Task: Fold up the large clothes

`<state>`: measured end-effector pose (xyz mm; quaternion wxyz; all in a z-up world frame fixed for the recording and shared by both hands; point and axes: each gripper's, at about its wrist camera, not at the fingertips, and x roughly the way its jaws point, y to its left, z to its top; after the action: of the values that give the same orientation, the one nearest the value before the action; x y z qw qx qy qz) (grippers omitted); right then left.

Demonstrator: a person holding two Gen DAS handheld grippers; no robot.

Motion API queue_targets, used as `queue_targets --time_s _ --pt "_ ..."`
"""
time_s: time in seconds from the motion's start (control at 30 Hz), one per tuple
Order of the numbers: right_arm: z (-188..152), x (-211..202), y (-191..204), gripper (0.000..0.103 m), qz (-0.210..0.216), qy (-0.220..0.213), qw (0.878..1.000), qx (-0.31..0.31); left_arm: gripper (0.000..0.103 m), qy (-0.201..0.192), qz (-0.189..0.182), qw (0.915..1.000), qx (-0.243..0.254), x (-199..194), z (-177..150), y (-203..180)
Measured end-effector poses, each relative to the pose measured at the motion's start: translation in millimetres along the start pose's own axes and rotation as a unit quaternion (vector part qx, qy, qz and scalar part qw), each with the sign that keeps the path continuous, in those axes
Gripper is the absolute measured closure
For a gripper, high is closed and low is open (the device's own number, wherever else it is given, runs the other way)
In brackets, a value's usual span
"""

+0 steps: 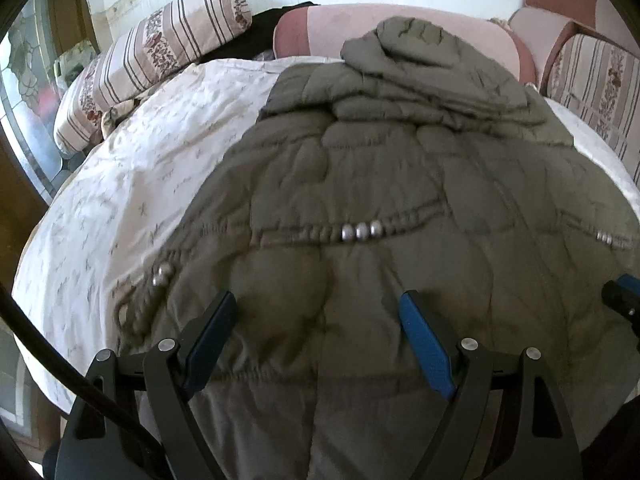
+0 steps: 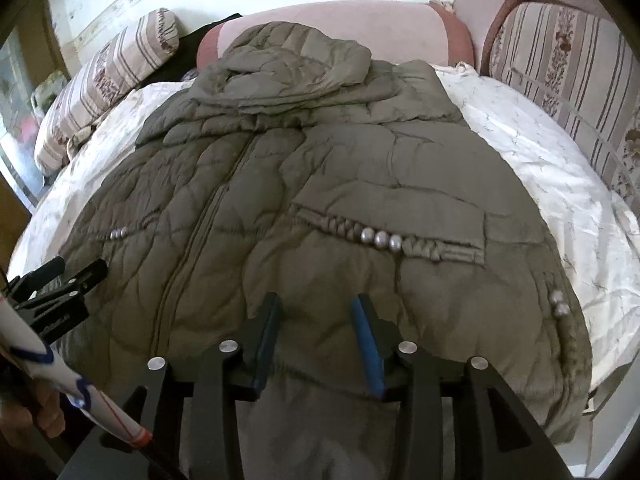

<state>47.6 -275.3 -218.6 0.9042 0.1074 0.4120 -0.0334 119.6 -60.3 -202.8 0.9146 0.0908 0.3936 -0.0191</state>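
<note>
Jacket (image 2: 304,184) flat on bedspread (image 2: 532,168) (both tongs parted).

Olive quilted jacket (image 2: 320,200) spread flat, front up

It lies zipped, hood bunched at the far end, hem nearest. Each braided pocket trim carries 3 silver beads; 2 more beads sit near each side edge.
</note>
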Motion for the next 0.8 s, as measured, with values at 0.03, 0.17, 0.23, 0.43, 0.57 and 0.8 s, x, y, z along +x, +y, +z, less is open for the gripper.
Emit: queue_targets --time_s 0.03,0.17,0.23,0.43,0.57,0.8 --pt "-3 -2 1 0.059 -0.002 -0.001 1.000 -0.002 0.020 -0.001 0.003 1.0000 0.003 0 -3 -1" --pt "-18 -3 5 0.057 -0.009 0.002 1.000 -0.008 0.020 -0.004 0.012 0.9998 0.013 2 -7 -5" --pt "-24 -3 10 0.056 -0.019 0.000 1.000 -0.022 0.019 -0.005 0.012 0.9998 0.015 3 -9 -5" --pt "-36 -4 12 0.055 -0.032 -0.010 0.998 -0.046 0.019 -0.013 0.015 0.9996 0.020 4 -12 -6" --pt "-41 -5 10 0.053 -0.033 -0.021 0.998 -0.048 0.018 -0.023 0.018 0.9993 0.022 4 -17 -5" --pt "-50 -7 12 0.051 -0.043 -0.043 0.996 -0.066 0.015 -0.037 0.020 0.9990 0.018 2 -24 -3"
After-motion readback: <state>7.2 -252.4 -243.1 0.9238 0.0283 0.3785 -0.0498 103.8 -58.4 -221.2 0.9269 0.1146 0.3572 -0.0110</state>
